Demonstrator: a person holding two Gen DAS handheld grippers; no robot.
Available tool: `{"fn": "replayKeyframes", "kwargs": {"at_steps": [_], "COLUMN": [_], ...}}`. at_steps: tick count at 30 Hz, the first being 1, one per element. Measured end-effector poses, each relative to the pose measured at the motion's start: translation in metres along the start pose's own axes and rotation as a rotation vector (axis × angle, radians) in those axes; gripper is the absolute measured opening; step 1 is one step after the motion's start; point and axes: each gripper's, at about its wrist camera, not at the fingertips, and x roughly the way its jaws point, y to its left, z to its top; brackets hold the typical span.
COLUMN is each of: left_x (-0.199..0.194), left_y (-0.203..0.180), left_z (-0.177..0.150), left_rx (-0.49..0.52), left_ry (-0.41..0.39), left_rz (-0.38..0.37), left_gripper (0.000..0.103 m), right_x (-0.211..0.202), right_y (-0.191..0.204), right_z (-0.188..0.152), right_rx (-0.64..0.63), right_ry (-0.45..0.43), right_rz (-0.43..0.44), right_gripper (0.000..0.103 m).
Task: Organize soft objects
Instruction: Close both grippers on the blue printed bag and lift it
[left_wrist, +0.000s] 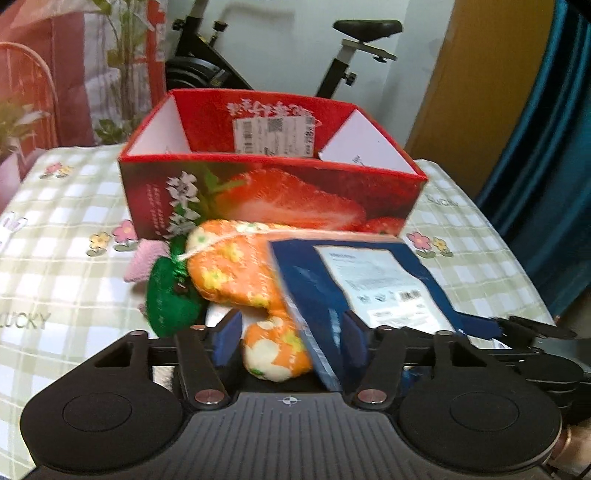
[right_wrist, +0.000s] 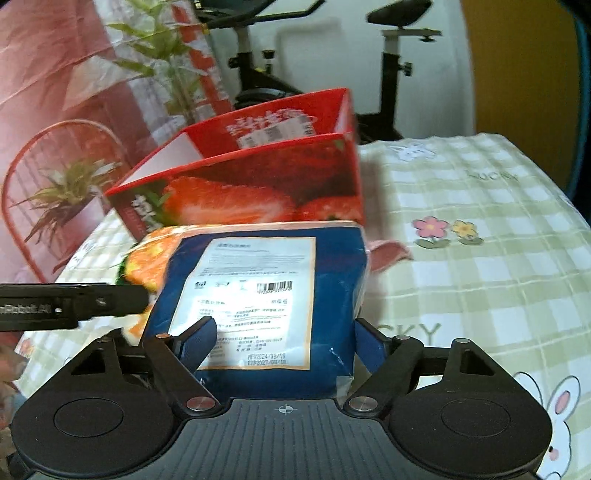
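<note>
Both tongs sit low over a bench covered with a green checked cloth (right_wrist: 480, 266). Left tongs (left_wrist: 290, 338) straddle the lower lobe of an orange flowered plush (left_wrist: 236, 266) and the near edge of a blue packet (left_wrist: 369, 284); whether the blue pads (left_wrist: 227, 338) press on either I cannot tell. Right tongs (right_wrist: 282, 338) have the blue packet (right_wrist: 266, 295) with its white label between them, the left pad lying against its face, but a firm grip cannot be confirmed. A green plush (left_wrist: 171, 295) and a small pink plush (left_wrist: 144, 260) lie just left of the orange one. All of these rest in front of an open red strawberry box (left_wrist: 273, 184), touching or nearly touching its front wall. An exercise bike (left_wrist: 347, 55) stands behind the bench.
</note>
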Motion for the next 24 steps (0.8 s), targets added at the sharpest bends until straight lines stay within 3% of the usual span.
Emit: {"fn": "replayKeyframes", "kwargs": {"at_steps": [1, 7, 11, 24], "left_x": [0.002, 0.008, 0.009, 0.013], "left_y": [0.000, 0.010, 0.017, 0.020], "left_z": [-0.001, -0.005, -0.008, -0.012], "left_rx": [0.000, -0.053, -0.101, -0.115], "left_ry": [0.008, 0.030, 0.039, 0.050], "left_rz": [-0.014, -0.056, -0.075, -0.087], "left_gripper": [0.052, 0.048, 0.049, 0.049], "right_x": [0.000, -0.001, 0.001, 0.007], "right_y": [0.004, 0.021, 0.019, 0.016], "right_z": [0.000, -0.003, -0.004, -0.007], "right_rx": [-0.016, -0.096, -0.078, -0.053], "right_ry": [0.000, -0.001, 0.002, 0.004], "right_rz": [0.014, 0.060, 0.068, 0.073], "right_gripper": [0.077, 0.073, 0.071, 0.072]}}
